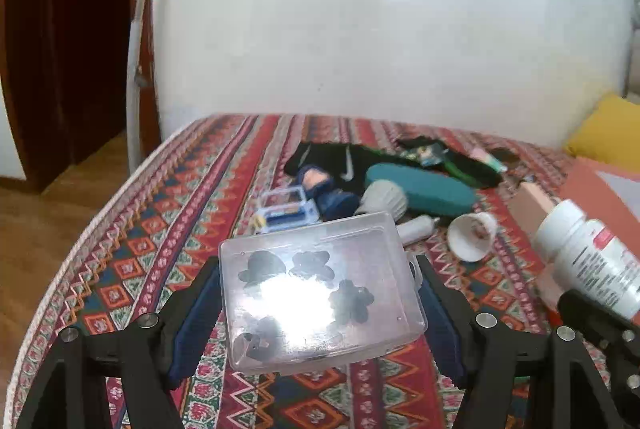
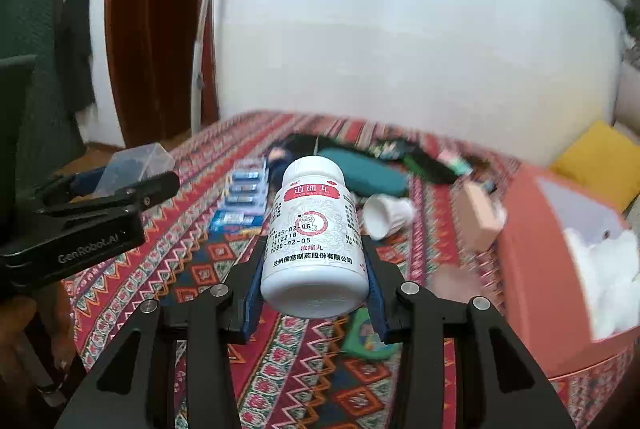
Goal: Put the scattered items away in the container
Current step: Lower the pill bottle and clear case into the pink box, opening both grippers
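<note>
The right gripper, jaws clamped on the white pill bottle with its long axis pointing forward, is nearer the salmon container at its right, while the left gripper grips the clear plastic case above the bed.

From where I'm driving, my left tool is matt black plastic with shiny metal pivot pins and dark blue pads, and it's clamped on a clear plastic box, glossy enough to throw a big white glare. My right tool grips a white pill bottle of smooth plastic with a slight sheen and a printed label. The surface wears a woven patterned cloth, matt and textured. At 12 o'clock is a teal case, matt. The orange container at 3 o'clock looks like matt cardboard.
</note>
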Available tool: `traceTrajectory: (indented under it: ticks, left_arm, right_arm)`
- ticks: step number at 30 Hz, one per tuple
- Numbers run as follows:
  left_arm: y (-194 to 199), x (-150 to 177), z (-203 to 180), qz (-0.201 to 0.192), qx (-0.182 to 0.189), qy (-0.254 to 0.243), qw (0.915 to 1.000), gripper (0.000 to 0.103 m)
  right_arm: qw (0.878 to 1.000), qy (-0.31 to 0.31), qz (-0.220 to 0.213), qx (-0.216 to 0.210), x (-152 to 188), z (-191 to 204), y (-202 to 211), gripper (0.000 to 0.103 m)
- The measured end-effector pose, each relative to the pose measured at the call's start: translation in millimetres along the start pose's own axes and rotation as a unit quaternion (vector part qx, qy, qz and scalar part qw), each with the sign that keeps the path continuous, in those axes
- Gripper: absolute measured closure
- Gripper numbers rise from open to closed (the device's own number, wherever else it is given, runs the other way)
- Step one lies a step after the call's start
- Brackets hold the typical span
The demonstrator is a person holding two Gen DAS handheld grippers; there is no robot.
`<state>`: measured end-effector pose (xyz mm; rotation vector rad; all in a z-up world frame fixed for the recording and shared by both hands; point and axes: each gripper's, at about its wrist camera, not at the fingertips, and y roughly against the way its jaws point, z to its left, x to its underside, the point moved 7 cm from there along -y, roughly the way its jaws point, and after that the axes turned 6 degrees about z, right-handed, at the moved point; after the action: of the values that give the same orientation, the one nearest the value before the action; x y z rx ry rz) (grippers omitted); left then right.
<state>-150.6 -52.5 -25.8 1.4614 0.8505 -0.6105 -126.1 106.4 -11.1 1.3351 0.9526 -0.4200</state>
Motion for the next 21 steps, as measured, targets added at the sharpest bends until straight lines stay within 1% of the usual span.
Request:
traceTrajectory:
  ticks: [6, 10, 13, 17, 21]
  left_arm:
    - [32, -9, -21, -0.028, 0.015, -0.012, 0.9994, 0.027]
    - [49, -15, -41, -0.042, 0.028, -0.025, 0.9984, 0.027]
    - [58, -18, -58, -0.049, 0.041, -0.034, 0.9974, 0.027]
    - [64, -24, -84, -0.055, 0.063, -0.045, 0.9955, 0.027]
    - [68, -32, -119, -0.063, 0.088, -0.066, 0.9919, 0.027]
  right_arm:
    - [0.998, -0.004, -0.057, 0.027, -9, -13, 47, 0.058]
    - [0.996, -0.013, -0.084, 0.036, -13, -24, 71, 0.058]
    - [0.994, -0.023, -0.099, 0.04, -13, -34, 88, 0.058]
    - [0.991, -0.036, -0.114, 0.055, -11, -51, 105, 0.058]
    - [0.988, -0.058, -0.126, 0.072, -10, -75, 117, 0.058]
